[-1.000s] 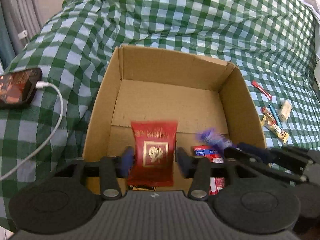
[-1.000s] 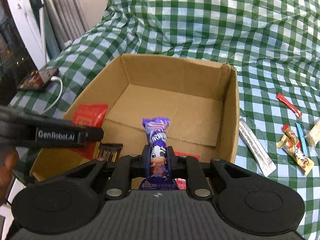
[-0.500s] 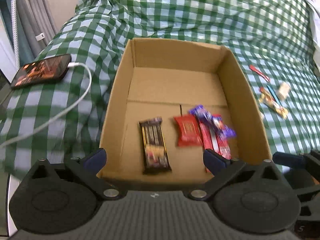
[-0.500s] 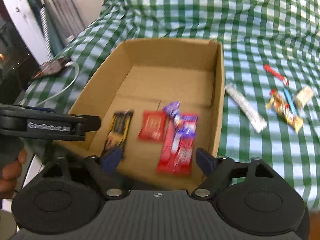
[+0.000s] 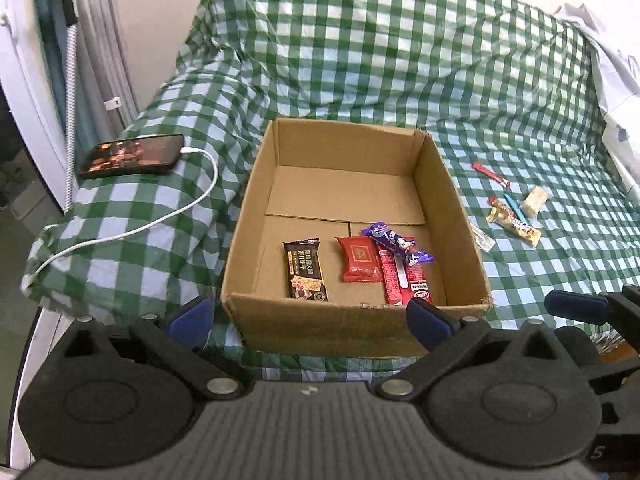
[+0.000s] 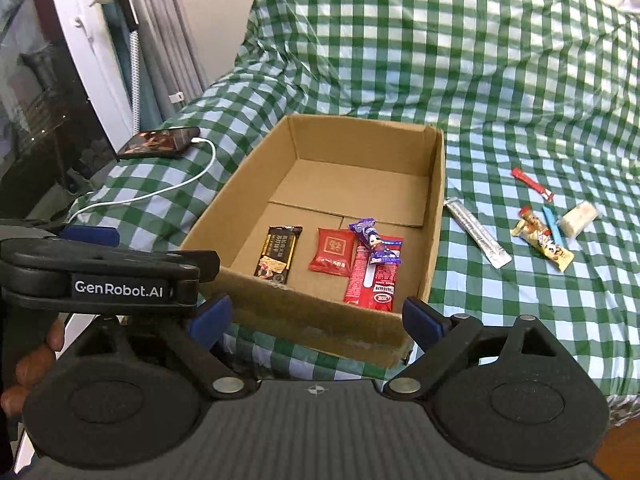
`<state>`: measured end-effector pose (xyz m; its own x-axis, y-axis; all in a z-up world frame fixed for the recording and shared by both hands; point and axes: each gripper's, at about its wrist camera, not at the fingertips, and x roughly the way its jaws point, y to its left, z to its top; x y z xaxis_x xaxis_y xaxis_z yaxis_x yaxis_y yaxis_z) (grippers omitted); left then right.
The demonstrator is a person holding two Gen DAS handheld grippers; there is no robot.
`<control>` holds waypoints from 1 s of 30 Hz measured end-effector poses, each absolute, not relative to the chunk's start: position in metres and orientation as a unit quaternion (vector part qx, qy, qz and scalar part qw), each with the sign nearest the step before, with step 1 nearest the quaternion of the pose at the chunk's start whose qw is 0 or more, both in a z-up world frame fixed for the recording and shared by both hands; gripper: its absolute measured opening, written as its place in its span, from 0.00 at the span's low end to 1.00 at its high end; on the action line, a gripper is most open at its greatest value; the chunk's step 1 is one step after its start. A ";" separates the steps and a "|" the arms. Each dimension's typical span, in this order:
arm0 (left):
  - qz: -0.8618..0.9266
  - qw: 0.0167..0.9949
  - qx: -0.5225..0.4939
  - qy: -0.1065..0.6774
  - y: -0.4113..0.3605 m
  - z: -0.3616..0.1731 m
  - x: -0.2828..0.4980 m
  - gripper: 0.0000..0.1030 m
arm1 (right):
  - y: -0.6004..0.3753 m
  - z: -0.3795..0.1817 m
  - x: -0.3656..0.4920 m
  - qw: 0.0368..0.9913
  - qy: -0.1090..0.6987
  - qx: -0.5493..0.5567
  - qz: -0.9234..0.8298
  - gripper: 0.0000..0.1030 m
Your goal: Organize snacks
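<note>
Green-checked bedding carries a cardboard box (image 5: 356,322) holding four snacks (purple wrapper (image 5: 398,242) topmost); loose snacks (image 6: 542,238) lie right of the box. Left tongs (image 5: 308,316) and right tongs (image 6: 316,318) gape empty before the box.

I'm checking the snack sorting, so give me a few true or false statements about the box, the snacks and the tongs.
1. Both the left tongs and the right tongs are open and hold nothing. True.
2. The purple candy lies outside the cardboard box. False: it lies inside, partly on the long red packet.
3. The silver stick packet lies on the checked cloth. True.
4. The phone is unplugged. False: a white cable is plugged in.
</note>
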<state>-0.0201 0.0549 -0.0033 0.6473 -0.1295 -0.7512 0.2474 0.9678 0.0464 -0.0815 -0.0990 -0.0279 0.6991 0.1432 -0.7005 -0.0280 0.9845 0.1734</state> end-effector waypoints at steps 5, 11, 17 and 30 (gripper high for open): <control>-0.099 0.912 0.067 0.393 0.062 0.005 -0.043 1.00 | -0.096 -0.021 -0.101 0.924 0.374 0.074 0.045 0.91; -0.094 0.919 0.073 0.375 0.063 0.011 -0.062 1.00 | -0.091 -0.015 -0.119 0.928 0.363 0.074 0.048 0.91; -0.093 0.920 0.073 0.375 0.063 0.011 -0.067 1.00 | -0.091 -0.015 -0.130 0.926 0.365 0.080 0.048 0.92; -0.096 0.916 0.076 0.381 0.061 0.010 -0.070 1.00 | -0.097 -0.016 -0.134 0.923 0.373 0.086 0.048 0.92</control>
<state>-0.0701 0.0613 0.0103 0.6914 -0.1189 -0.7126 0.2342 0.9700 0.0654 -0.1339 -0.0969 -0.0164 0.7177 0.1532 -0.6792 -0.0246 0.9805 0.1952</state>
